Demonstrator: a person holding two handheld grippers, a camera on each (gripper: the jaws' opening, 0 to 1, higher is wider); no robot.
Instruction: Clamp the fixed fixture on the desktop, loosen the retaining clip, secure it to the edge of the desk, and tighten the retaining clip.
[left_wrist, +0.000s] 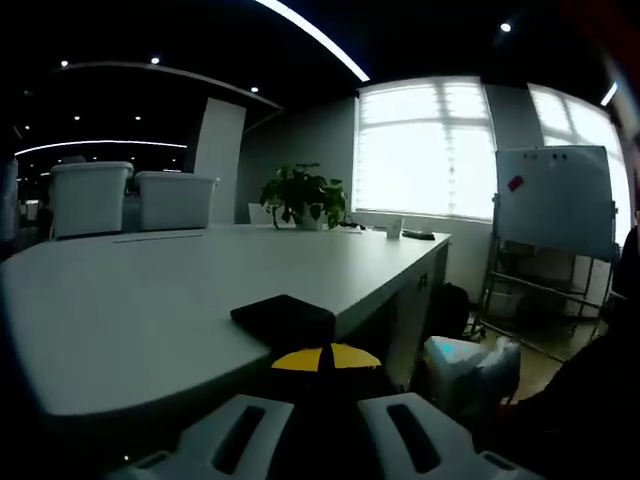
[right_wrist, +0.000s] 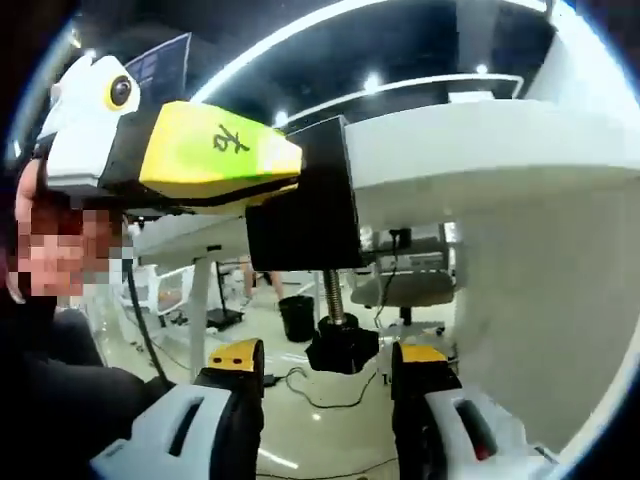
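Observation:
A black clamp fixture (right_wrist: 300, 190) sits over the edge of the white desk (right_wrist: 480, 150). Its top plate (left_wrist: 285, 315) lies flat on the desktop (left_wrist: 150, 300). A threaded screw (right_wrist: 333, 292) hangs below it and ends in a black knob (right_wrist: 343, 350) under the desk. My left gripper (left_wrist: 325, 358), yellow-bodied in the right gripper view (right_wrist: 215, 150), is shut on the fixture's outer side. My right gripper (right_wrist: 330, 360) is open beneath the desk, its yellow-tipped jaws standing on either side of the knob with small gaps.
On the far side of the desk stand two white bins (left_wrist: 130, 195) and a potted plant (left_wrist: 303, 195). A whiteboard (left_wrist: 555, 200) stands right of the desk, with bags (left_wrist: 470, 365) on the floor. Office chairs (right_wrist: 400, 285) and cables (right_wrist: 300, 380) sit under the desk. A person is at left.

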